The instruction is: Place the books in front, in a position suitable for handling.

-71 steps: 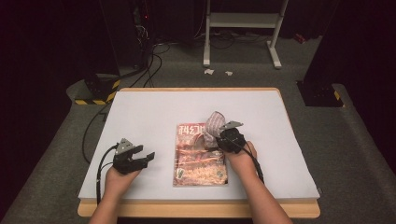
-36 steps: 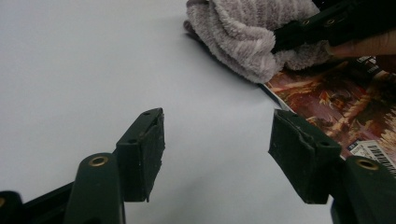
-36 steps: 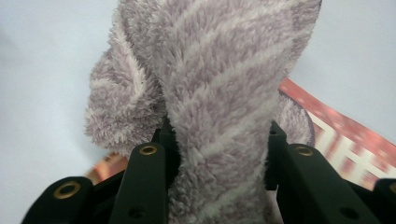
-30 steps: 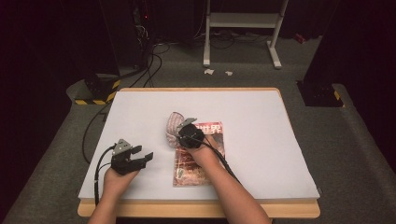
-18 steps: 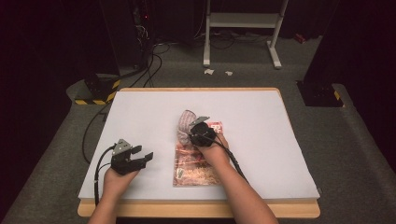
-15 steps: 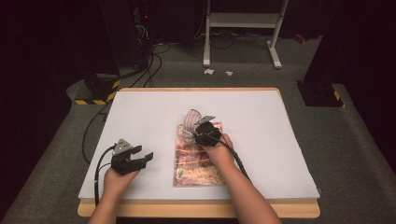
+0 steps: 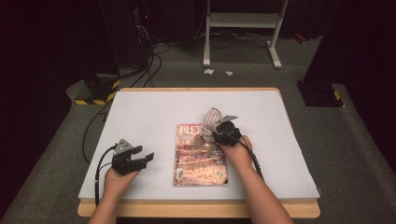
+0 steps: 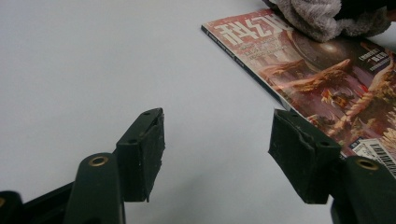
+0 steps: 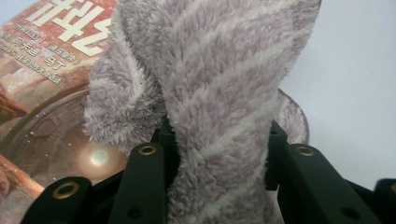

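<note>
1. Right gripper (image 7: 218, 128) jaws pinch striped fuzzy cloth (image 9: 219, 88), bunched on magazine (image 7: 200, 154) top edge.
2. Left gripper (image 8: 217, 154) jaws spread, empty, parked beside magazine.
3. Step: wiping cover. Next: drag cloth down cover, likely with light pressure.

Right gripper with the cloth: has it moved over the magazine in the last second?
Yes. The right gripper, shut on the cloth, has swept from the magazine's top left corner rightward to its top right corner.

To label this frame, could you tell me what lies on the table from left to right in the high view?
Left gripper → magazine → right gripper clamped on the fuzzy cloth.
</note>
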The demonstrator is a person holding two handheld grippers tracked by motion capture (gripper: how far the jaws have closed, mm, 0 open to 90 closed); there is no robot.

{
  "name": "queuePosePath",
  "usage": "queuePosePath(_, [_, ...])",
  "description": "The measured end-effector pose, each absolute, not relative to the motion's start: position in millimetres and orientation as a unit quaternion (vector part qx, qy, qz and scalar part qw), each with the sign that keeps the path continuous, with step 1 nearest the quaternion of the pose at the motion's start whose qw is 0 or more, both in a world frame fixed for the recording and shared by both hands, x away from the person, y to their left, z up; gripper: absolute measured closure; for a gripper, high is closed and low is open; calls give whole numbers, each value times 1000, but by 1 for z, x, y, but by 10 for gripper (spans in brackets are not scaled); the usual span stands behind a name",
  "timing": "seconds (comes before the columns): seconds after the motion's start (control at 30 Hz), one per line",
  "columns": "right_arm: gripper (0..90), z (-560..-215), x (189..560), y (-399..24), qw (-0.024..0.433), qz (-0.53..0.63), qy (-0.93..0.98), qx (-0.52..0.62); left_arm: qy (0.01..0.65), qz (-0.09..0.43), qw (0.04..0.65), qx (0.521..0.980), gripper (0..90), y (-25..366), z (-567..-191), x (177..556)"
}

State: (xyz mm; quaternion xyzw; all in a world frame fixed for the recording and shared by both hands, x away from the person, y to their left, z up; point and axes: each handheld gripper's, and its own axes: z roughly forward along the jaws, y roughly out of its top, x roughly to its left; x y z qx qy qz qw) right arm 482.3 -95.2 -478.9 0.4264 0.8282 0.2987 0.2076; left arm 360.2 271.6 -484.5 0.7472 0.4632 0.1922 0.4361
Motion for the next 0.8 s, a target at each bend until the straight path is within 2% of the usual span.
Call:
queuePosePath(0.43, [638,-478,483,-94,208,294,829,428,463,192,437,747,357,271,-485,360])
queuePosePath(0.8, [638,-478,491,-58,206,289,843,405,463,191,438,746,357,272,-484,360])
